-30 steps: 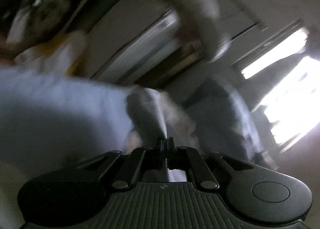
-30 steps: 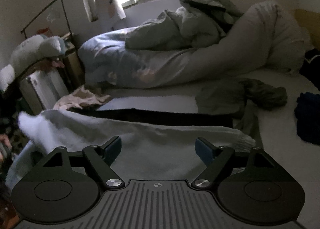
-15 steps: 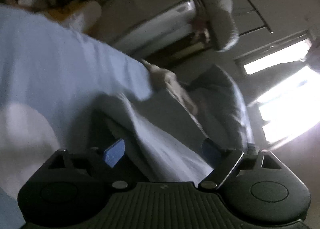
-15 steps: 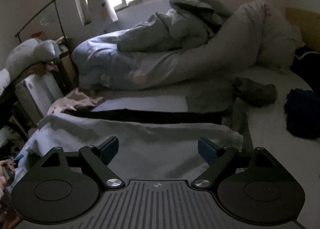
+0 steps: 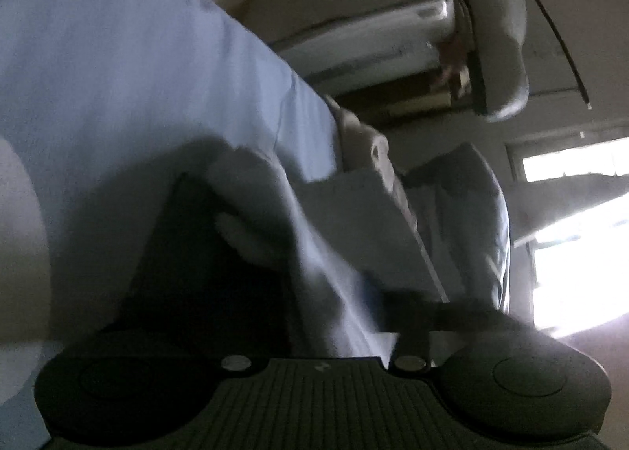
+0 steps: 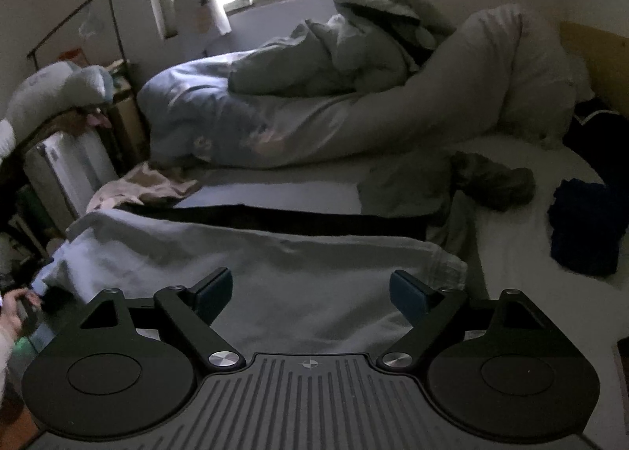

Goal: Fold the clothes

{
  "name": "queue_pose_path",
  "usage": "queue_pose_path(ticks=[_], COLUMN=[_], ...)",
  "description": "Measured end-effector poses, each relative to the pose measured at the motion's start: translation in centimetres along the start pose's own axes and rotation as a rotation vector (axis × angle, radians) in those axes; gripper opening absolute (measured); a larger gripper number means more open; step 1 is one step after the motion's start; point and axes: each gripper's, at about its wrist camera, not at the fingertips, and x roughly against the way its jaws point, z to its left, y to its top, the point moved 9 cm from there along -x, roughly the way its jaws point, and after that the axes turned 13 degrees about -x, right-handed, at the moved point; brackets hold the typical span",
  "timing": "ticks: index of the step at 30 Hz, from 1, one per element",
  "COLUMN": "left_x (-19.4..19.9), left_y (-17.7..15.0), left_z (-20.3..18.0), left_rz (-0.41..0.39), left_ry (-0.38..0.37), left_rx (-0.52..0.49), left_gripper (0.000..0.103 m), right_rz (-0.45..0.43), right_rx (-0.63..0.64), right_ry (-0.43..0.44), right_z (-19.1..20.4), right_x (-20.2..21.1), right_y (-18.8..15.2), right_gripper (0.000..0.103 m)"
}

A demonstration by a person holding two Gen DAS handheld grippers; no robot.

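Observation:
A pale blue garment (image 6: 275, 253) lies spread across the near edge of the bed, over a black piece of clothing (image 6: 275, 214). My right gripper (image 6: 310, 289) hovers just above its middle, open wide with nothing between the pads. In the left wrist view, which is blurred, a fold of the same pale garment (image 5: 275, 194) runs between the fingers of my left gripper (image 5: 346, 312). Its jaws are closing on that fold and the cloth fills the gap. At the garment's left end a hand (image 6: 11, 316) holds that gripper.
A heaped duvet (image 6: 314, 104) and a long pillow fill the back of the bed. A grey-green garment (image 6: 491, 182) and dark blue clothes (image 6: 582, 226) lie at the right. A beige cloth (image 6: 145, 186) and a radiator (image 6: 67, 171) are at the left.
My left gripper went from shut to wide open and has now narrowed around a fold of the pale garment, sinking toward it. The right gripper has stayed open above the cloth.

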Motion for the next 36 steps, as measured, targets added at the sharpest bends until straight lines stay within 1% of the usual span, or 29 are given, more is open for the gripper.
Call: queue_pose_path(ticks=[1, 2, 4, 5, 7, 9, 12, 15, 17, 20, 22, 23, 26, 28, 29, 31, 32, 34, 36], left_x=[0.3, 0.4, 0.9, 1.3, 2.0, 2.9, 4.0, 4.7, 5.2, 6.3, 6.6, 6.5, 5.2, 4.3, 4.0, 3.6, 3.7, 4.1, 5.1], left_y=[0.2, 0.5, 0.9, 1.0, 0.6, -0.8, -4.7, -9.7, -13.5, -19.2, -23.3, -25.2, -30.4, -33.1, -33.7, -34.4, -34.3, -34.0, -33.8], left_z=[-0.7, -1.6, -3.8, -5.5, -9.6, -14.5, -21.4, -26.9, -29.4, -31.0, -30.8, -30.3, -27.8, -25.9, -25.2, -24.4, -24.2, -23.9, -23.6], left_rz=[-0.012, -0.021, -0.039, -0.048, -0.051, -0.041, 0.006, 0.073, 0.135, 0.229, 0.309, 0.355, 0.5, 0.585, 0.603, 0.609, 0.607, 0.601, 0.604], left_ry=[-0.024, -0.05, -0.103, -0.137, -0.209, -0.303, -0.427, -0.517, -0.572, -0.632, -0.645, -0.638, -0.576, -0.519, -0.499, -0.477, -0.475, -0.468, -0.457], left_rx=[-0.011, -0.025, -0.056, -0.091, -0.173, -0.256, -0.409, -0.575, -0.649, -0.76, -0.841, -0.88, -0.981, -1.028, -1.051, -1.095, -1.095, -1.074, -1.009], left_gripper=[0.018, 0.016, 0.014, 0.014, 0.014, 0.014, 0.014, 0.014, 0.014, 0.014, 0.014, 0.014, 0.014, 0.014, 0.014, 0.014, 0.014, 0.014, 0.014], right_rz=[0.001, 0.003, 0.013, 0.017, 0.023, 0.026, 0.024, 0.014, 0.005, 0.001, -0.001, -0.002, 0.024, 0.048, 0.061, 0.089, 0.103, 0.139, 0.175], right_rx=[0.001, 0.001, -0.003, -0.005, -0.007, -0.008, -0.015, -0.025, -0.025, -0.059, -0.086, -0.099, -0.147, -0.189, -0.211, -0.254, -0.274, -0.319, -0.389], right_ry=[-0.002, -0.003, -0.002, 0.001, 0.009, 0.02, 0.039, 0.058, 0.064, 0.083, 0.097, 0.104, 0.124, 0.143, 0.153, 0.176, 0.187, 0.208, 0.241], right_z=[0.0, 0.1, 0.1, 0.2, 0.4, 0.7, 1.0, 1.3, 1.3, 0.9, 0.6, 0.4, -0.2, -0.5, -0.6, -0.8, -0.9, -1.1, -1.1], right_x=[-0.1, -0.1, -0.4, -0.6, -0.9, -1.0, -0.8, -0.3, 0.3, 0.7, 0.9, 1.0, 0.3, -0.4, -0.8, -1.6, -2.1, -3.2, -4.7], right_y=[0.0, -0.1, -0.4, -0.6, -0.8, -1.0, -1.2, -1.3, -1.2, -1.3, -1.4, -1.5, -2.5, -3.4, -3.8, -4.9, -5.4, -6.5, -7.5], right_gripper=[0.089, 0.089, 0.089, 0.089, 0.089, 0.089, 0.089, 0.089, 0.089, 0.089, 0.09, 0.09, 0.09, 0.09, 0.09, 0.09, 0.09, 0.09, 0.09])
